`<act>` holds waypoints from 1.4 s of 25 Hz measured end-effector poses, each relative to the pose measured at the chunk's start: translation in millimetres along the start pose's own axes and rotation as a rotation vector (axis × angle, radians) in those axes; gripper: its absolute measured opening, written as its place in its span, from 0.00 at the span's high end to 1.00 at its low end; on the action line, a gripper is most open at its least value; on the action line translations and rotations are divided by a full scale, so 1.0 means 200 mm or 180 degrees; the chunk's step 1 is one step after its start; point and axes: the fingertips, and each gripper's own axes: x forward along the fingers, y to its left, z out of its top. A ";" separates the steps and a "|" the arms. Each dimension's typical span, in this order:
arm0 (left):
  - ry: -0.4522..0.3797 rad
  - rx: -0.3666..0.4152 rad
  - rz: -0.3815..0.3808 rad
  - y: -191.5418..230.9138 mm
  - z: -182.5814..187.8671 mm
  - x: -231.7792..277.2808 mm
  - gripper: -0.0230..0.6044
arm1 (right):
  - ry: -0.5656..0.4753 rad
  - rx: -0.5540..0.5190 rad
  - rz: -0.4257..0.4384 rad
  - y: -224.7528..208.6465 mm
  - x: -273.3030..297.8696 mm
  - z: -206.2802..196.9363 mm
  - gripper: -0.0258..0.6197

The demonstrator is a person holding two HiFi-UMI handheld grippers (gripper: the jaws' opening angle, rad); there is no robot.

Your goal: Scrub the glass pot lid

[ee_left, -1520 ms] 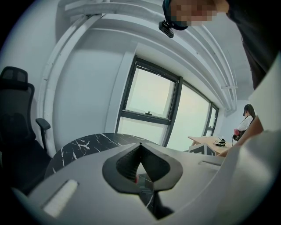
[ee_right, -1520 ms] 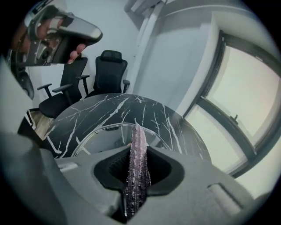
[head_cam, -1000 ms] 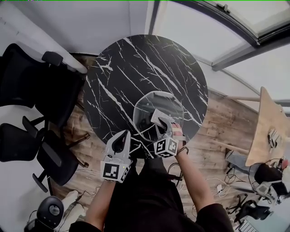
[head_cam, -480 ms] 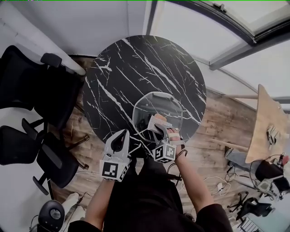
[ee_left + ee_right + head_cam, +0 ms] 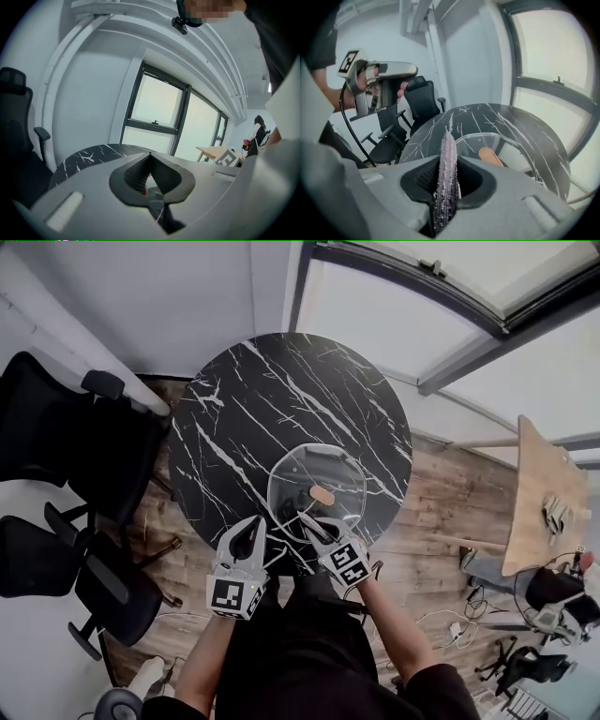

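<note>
The clear glass pot lid [image 5: 314, 479] lies flat on the near side of the round black marble table [image 5: 272, 390], its tan handle [image 5: 322, 495] facing up. My right gripper [image 5: 316, 529] hovers at the lid's near rim, shut on a greyish-purple scrub pad [image 5: 448, 145] that stands edge-on between the jaws. In the right gripper view the lid [image 5: 513, 145] and handle [image 5: 490, 157] lie just ahead of the pad. My left gripper [image 5: 252, 527] is shut and holds nothing, off the lid to its left, over the table's near edge.
Black office chairs [image 5: 75, 446] stand to the left of the table. A wooden table [image 5: 534, 493] with small items is at the far right, with cables on the wood floor [image 5: 450, 521]. Large windows run behind the table.
My right gripper has drawn back from the middle of the lid to its near rim with the pad, uncovering the handle. The left gripper has hardly moved.
</note>
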 end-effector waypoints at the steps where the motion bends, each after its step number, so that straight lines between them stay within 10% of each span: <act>1: -0.0032 0.0030 -0.0007 -0.01 0.03 0.00 0.96 | -0.0092 0.0091 -0.0019 -0.01 -0.03 0.04 0.84; 7: -0.0206 0.0072 -0.0074 -0.09 0.21 0.02 0.96 | -0.0858 0.0674 -0.0227 -0.17 -0.30 0.42 0.84; 18: -0.0749 0.0269 -0.0332 -0.33 0.74 -0.08 0.96 | -0.2256 0.0183 -0.1064 -0.20 -1.15 1.06 0.84; 35: -0.0698 0.0349 -0.0358 -0.41 0.68 -0.17 0.96 | -0.2345 0.0654 -0.1548 -0.09 -1.25 0.81 0.84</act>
